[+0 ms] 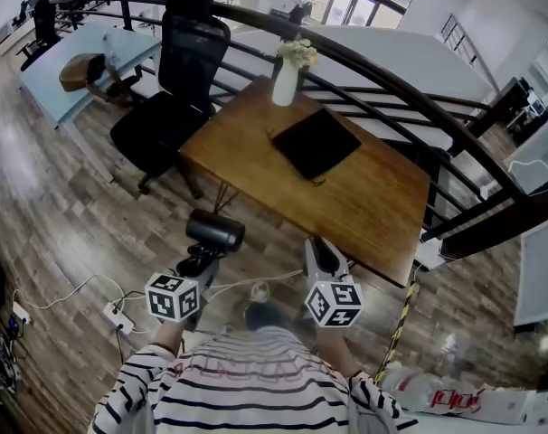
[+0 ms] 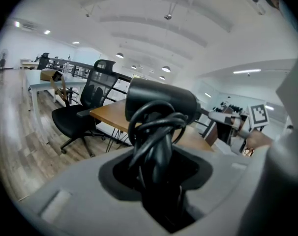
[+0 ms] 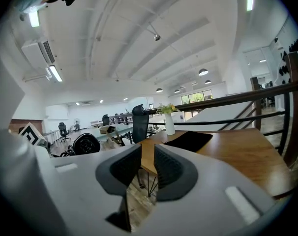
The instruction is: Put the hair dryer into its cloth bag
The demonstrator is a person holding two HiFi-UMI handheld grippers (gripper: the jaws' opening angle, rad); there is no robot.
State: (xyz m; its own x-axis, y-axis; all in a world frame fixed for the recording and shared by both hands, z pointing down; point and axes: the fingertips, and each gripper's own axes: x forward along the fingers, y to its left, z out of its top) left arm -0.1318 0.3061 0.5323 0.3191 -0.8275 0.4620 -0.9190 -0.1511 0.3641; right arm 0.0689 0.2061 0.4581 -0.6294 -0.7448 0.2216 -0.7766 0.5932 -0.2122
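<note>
My left gripper [image 1: 202,259] is shut on the handle of a black hair dryer [image 1: 215,231], whose cord is wound around the handle. In the left gripper view the hair dryer [image 2: 161,100] stands up between the jaws of my left gripper [image 2: 159,168] and its barrel points right. My right gripper [image 1: 321,250] hovers beside it near the table's front edge. In the right gripper view my right gripper [image 3: 146,168] stands open by a narrow gap with nothing in it. The black cloth bag [image 1: 316,142] lies flat on the wooden table [image 1: 382,197], ahead of both grippers; it also shows as the bag [image 3: 190,140].
A white vase with flowers [image 1: 286,81] stands at the table's far edge behind the bag. A black office chair [image 1: 179,80] sits left of the table. A dark curved railing [image 1: 410,93] runs behind the table. A power strip with cables [image 1: 118,316] lies on the wooden floor at left.
</note>
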